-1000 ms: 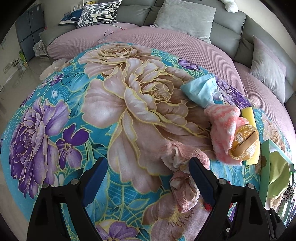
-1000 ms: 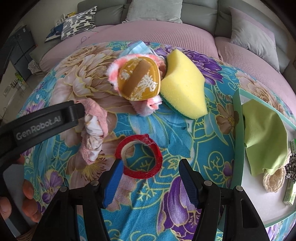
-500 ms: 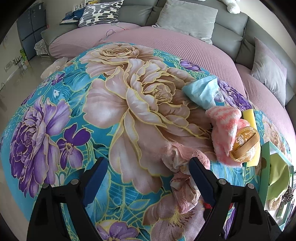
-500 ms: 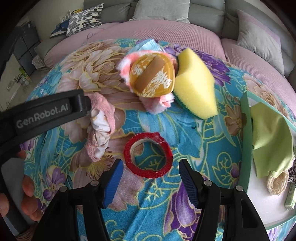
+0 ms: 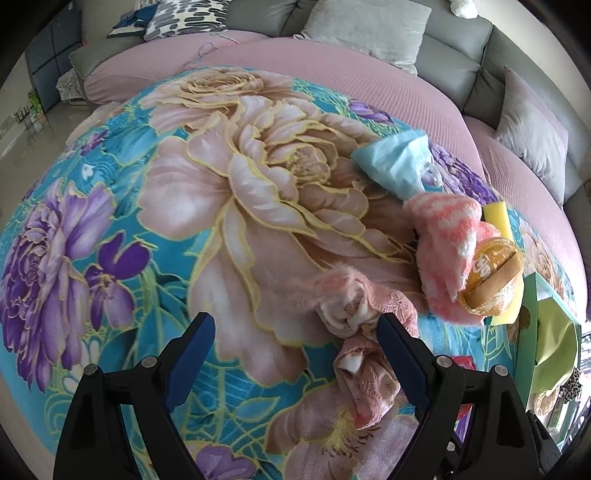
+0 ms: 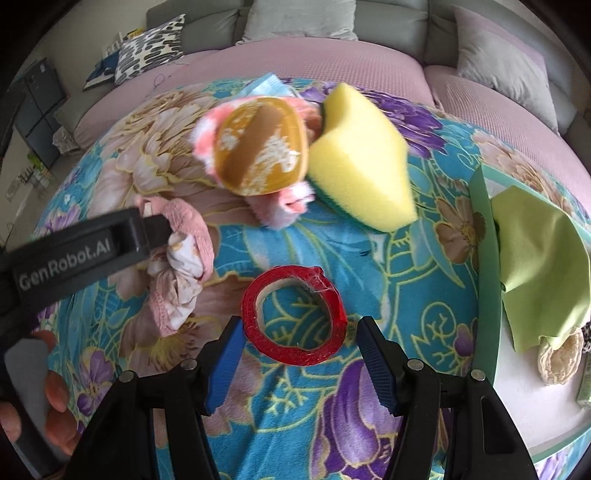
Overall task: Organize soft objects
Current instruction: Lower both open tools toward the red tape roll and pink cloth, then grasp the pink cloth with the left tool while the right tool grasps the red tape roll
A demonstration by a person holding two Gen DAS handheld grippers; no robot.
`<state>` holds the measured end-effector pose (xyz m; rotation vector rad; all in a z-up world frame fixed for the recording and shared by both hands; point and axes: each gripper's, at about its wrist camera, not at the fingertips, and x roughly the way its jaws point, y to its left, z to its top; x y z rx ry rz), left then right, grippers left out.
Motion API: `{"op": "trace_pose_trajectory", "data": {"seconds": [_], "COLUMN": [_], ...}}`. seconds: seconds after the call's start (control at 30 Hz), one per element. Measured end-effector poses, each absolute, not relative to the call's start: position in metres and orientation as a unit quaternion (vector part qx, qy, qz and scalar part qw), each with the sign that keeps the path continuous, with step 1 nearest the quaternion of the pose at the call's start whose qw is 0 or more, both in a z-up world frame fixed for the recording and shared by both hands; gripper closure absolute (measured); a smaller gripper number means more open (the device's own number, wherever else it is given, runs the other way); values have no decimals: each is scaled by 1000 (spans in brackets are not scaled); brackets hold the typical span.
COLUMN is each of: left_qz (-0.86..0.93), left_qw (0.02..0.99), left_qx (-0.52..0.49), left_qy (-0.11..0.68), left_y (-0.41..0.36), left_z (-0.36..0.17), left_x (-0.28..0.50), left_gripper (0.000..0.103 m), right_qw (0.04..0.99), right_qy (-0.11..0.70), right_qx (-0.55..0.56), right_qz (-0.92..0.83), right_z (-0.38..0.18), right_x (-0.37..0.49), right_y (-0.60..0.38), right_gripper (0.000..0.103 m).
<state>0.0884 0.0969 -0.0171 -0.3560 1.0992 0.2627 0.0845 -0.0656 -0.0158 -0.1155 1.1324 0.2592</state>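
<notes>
While the red tape ring (image 6: pixel 293 319) lies flat on the floral blanket (image 6: pixel 369 258), we hold our right claw (image 6: pixel 299 356) just before it, jaws spread wide, one blue pad on each side of the ring's near edge and gripping nothing. To its left the crumpled pink cloth (image 6: pixel 181 254) sits bunched on the blanket, and our left claw (image 5: pixel 295 354) is at it, likewise wide open and empty; its right finger (image 5: pixel 400 360) lies against the folds of that cloth (image 5: pixel 364 332) (whether it truly presses them we cannot tell). Farther back, a fluffy pink-and-white cloth (image 6: pixel 291 201) carries a round golden-brown puff (image 6: pixel 262 144) on top, and a yellow sponge (image 6: pixel 360 166) rests just beside it on the right. Behind these a light blue cloth (image 5: pixel 397 166) pokes out. At the right edge stands a green tray (image 6: pixel 484 236) holding a lime-green cloth (image 6: pixel 539 266) and a small cream lace piece (image 6: pixel 557 358). Beyond the blanket we see the mauve sofa seat (image 5: pixel 332 74) with grey cushions (image 5: pixel 365 29) and a patterned pillow (image 6: pixel 151 48).
</notes>
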Motion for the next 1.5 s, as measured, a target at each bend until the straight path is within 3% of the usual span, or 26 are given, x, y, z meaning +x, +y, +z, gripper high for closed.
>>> {"op": "trace_pose_trajectory", "data": {"seconds": [0.63,0.8,1.0,1.3,1.5], "left_qz": [102,96,84,58,40], "left_qw": [830,833,837,842,845], "left_qx": [-133,-127,-119,-120,-124], "left_qy": [533,531,528,523,519], "left_y": [64,61,52,46,46], "left_z": [-35,-32,-31,-23,-20], "left_x": [104,104,109,110,109], "left_gripper": [13,18,30,57,79], "right_qw": [844,847,849,851,853], "right_qy": [528,524,521,516,513], "right_qx": [-29,-31,-40,-43,-39], "right_qz": [86,83,81,82,84], "right_z": [-16,-16,-18,-18,-16], "right_x": [95,96,98,100,99], "right_y": [-91,-90,-87,-86,-87], "right_gripper": [37,37,37,46,47]}}
